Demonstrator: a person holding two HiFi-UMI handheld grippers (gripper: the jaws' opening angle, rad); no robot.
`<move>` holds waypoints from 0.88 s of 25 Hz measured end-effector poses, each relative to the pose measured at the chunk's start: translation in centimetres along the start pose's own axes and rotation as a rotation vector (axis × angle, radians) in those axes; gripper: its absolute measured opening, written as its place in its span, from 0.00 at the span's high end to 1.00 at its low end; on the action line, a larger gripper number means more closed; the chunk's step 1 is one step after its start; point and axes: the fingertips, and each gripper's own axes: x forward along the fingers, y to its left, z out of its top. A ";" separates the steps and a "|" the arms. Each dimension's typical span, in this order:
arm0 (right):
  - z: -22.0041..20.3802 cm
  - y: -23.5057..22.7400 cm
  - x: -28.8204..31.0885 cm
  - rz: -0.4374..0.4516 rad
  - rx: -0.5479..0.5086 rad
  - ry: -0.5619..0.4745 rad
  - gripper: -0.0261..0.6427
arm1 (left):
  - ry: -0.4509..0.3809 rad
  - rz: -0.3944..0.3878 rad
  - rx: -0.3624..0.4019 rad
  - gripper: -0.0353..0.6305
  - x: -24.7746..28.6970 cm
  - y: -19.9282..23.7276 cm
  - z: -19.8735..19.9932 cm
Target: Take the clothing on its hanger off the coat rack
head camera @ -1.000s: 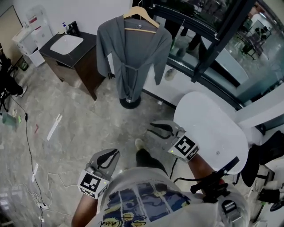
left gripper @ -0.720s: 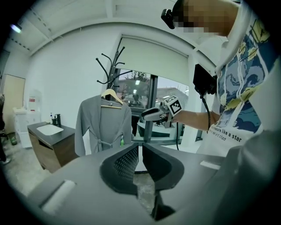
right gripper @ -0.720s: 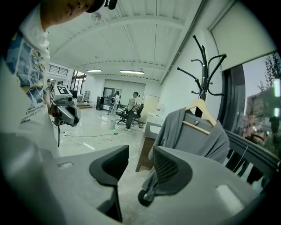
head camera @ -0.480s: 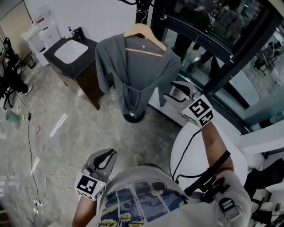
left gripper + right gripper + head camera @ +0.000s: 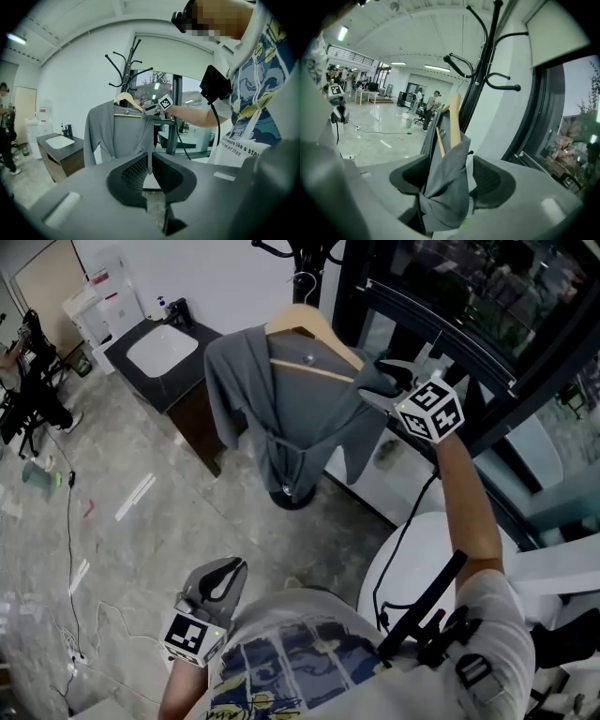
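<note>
Marble floor point(image 5: 141, 437); coat rack point(image 5: 302, 257) far centre, grey robe point(image 5: 291, 418) on wooden hanger point(image 5: 314, 324) hung there. Right gripper point(image 5: 380, 381) just spread wide around robe's right shoulder; left gripper point(image 5: 234, 568) pressed together, empty, near.

Site note: we read this as a mock bathroom corner inside a large open-plan lab hall. Evidence:
- a white rectangular basin point(image 5: 161, 345) in a dark vanity counter point(image 5: 183, 399)
- a polished grey stone floor point(image 5: 159, 521) with loose black cable point(image 5: 68, 531)
- a dark-framed glass partition point(image 5: 441, 287)
- distant office chairs point(image 5: 423, 115) under ceiling strip lights point(image 5: 436, 68)
</note>
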 end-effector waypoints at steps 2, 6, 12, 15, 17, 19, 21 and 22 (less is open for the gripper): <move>0.1 -0.5 1.4 0.056 0.034 0.001 0.54 | 0.003 0.018 -0.004 0.90 0.0 0.3 0.1; 0.5 -0.4 3.7 0.202 0.112 -0.001 0.53 | 0.007 0.055 -0.014 0.90 -0.2 1.0 0.5; 1.2 0.9 4.7 0.305 0.143 -0.020 0.77 | 0.008 0.080 -0.029 0.91 -0.8 1.4 -0.5; 1.5 1.8 4.6 0.313 0.140 -0.030 0.91 | 0.005 0.091 -0.035 0.91 -1.8 1.7 -0.7; 1.7 2.1 4.4 0.304 0.150 -0.037 0.92 | 0.002 0.094 -0.036 0.91 -2.4 1.9 -1.0; 2.0 2.3 4.1 0.294 0.183 -0.047 0.92 | 0.002 0.091 -0.037 0.91 -3.0 1.9 -1.1; 2.1 2.5 3.5 0.286 0.216 -0.049 0.92 | 0.001 0.086 -0.037 0.91 -3.4 1.9 -1.3; 2.2 2.7 3.3 0.282 0.227 -0.046 0.92 | 0.000 0.084 -0.039 0.91 -3.7 1.8 -1.4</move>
